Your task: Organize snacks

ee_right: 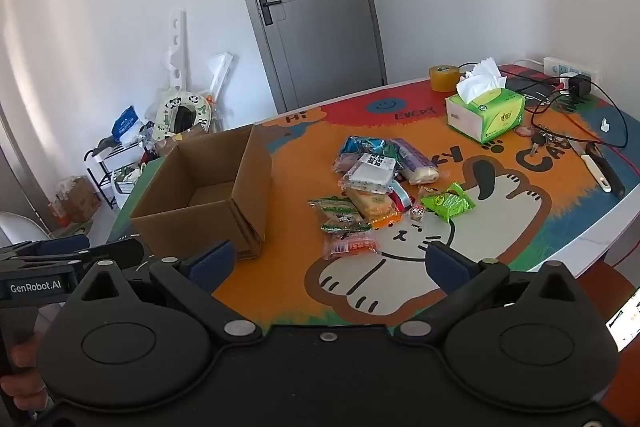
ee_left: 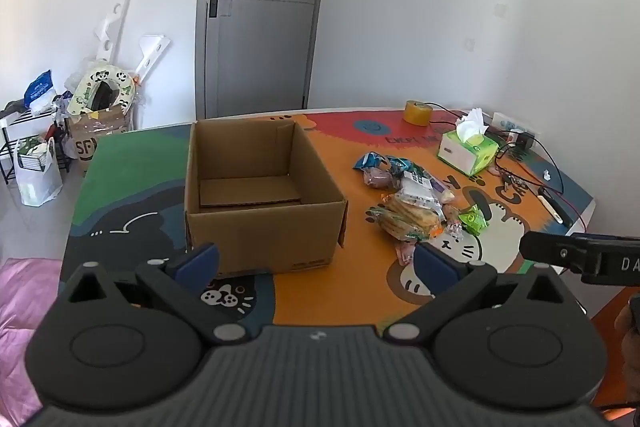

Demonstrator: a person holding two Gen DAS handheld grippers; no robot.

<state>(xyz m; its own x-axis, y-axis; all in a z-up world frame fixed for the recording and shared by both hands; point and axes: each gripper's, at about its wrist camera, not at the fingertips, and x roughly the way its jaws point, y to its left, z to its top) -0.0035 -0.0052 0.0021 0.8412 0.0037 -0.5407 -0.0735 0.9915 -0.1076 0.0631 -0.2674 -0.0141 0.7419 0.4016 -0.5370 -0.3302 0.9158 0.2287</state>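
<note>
Snacks [ee_right: 372, 187] lie in a loose heap on the cartoon-cat table mat [ee_right: 500, 227], and around them we see a good deal else. Beyond the heap, on the far side from our claws, stand a green tissue box [ee_right: 486, 113] with a tissue sticking up, a roll of tan tape [ee_right: 443, 78], a white power strip [ee_right: 570, 69] with a black plug and trailing cables, some keys, and a knife [ee_right: 596, 167] lying flat near the table's right edge. An open cardboard box [ee_left: 260, 195] sits upright on the mat, empty inside except for its bottom flaps. A grey door, a rack and bags fill the room's far corner.

Our left gripper [ee_left: 316, 263] hangs with its jaws spread wide and nothing between them; the cardboard box stands directly ahead of it, near the left finger, and the heap lies ahead and to the right, beyond the right finger. Our right gripper [ee_right: 328, 263] is likewise spread wide and empty, hovering over the mat. From it, the heap lies straight ahead between the lines of its fingers, with a pink-and-red packet [ee_right: 350, 245] nearest and a bright green packet [ee_right: 448, 203] ahead to the right. The box stands ahead and left of it, apart from the heap. Nothing stands between either claw and the snacks.
</note>
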